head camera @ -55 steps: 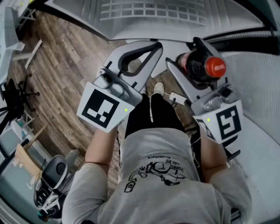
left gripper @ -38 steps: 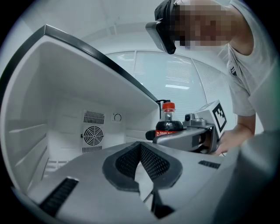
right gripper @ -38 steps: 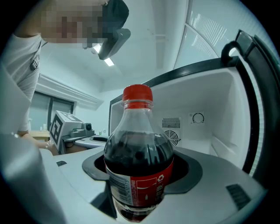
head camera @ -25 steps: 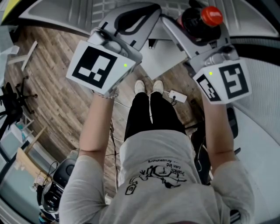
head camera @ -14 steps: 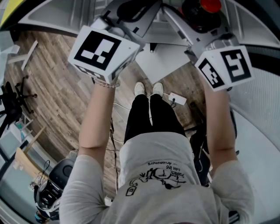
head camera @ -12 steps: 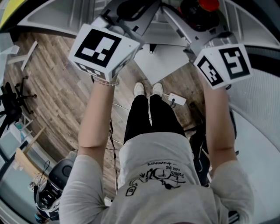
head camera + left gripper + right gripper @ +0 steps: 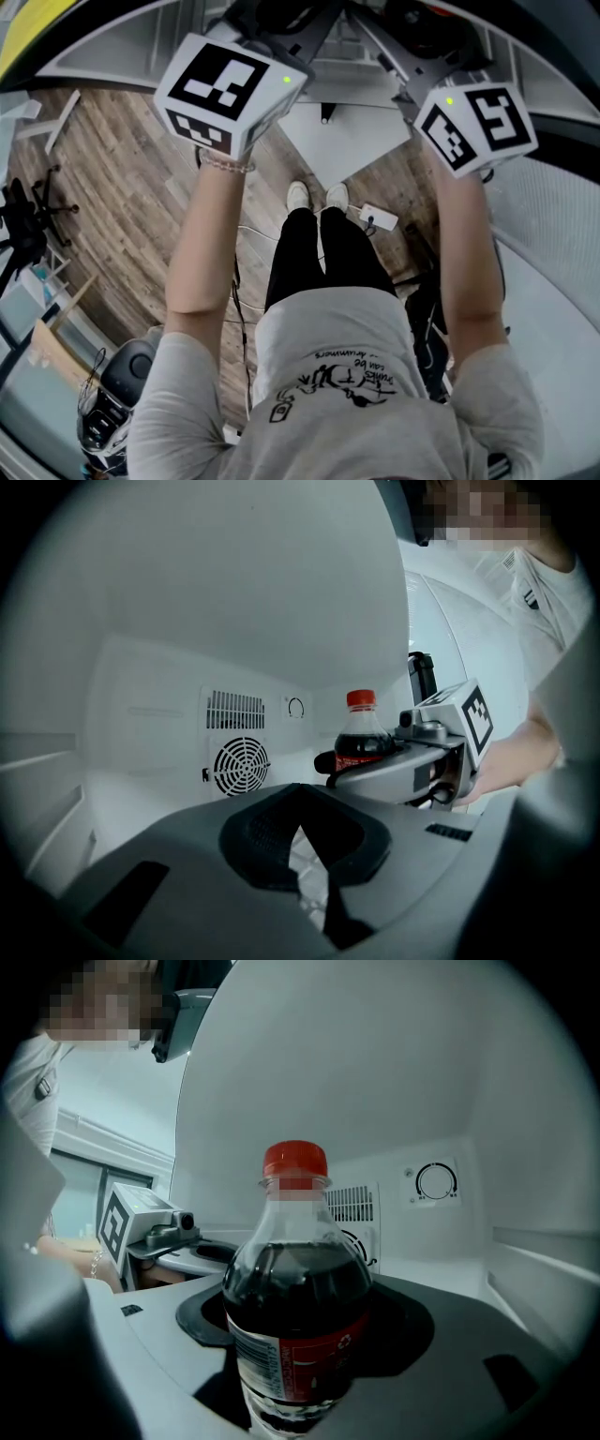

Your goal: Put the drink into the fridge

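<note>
Inside the fridge [image 7: 525,1147], mid-placement: holding the bottle [image 7: 298,1269] clamped in the right gripper [image 7: 305,1344], with the left gripper [image 7: 305,832] closed, empty. Next: set down upright, then release.

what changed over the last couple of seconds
The left gripper and right gripper moved forward, up the head view, carrying the bottle past that view's top edge and into the fridge. Unchanged: the right fingers grip the bottle, and the left gripper holds nothing.
</note>
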A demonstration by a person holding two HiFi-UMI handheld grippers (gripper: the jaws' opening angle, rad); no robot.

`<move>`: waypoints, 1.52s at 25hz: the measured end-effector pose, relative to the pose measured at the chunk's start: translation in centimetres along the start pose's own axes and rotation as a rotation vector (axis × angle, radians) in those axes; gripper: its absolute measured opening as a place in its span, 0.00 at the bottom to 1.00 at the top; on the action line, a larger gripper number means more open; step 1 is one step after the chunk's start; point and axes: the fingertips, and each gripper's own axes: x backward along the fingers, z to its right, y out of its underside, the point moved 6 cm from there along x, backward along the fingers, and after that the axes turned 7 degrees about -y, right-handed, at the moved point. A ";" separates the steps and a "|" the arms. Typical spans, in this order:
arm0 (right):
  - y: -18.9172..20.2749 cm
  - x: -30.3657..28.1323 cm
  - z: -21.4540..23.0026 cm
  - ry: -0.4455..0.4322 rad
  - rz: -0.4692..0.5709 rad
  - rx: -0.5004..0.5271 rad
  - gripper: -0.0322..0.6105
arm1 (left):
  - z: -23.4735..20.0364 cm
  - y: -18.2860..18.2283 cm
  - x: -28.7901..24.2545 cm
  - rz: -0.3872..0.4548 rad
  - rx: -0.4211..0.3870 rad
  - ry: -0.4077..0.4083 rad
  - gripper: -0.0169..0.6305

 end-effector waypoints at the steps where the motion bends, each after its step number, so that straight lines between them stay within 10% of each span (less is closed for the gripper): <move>1: 0.2 0.1 0.0 0.000 0.002 -0.002 0.56 | 0.1 0.2 -0.1 -0.005 -0.003 0.002 0.03; 38: 1.5 1.0 1.3 0.030 0.007 -0.064 0.63 | 0.6 0.8 0.3 -0.009 -0.006 -0.068 0.03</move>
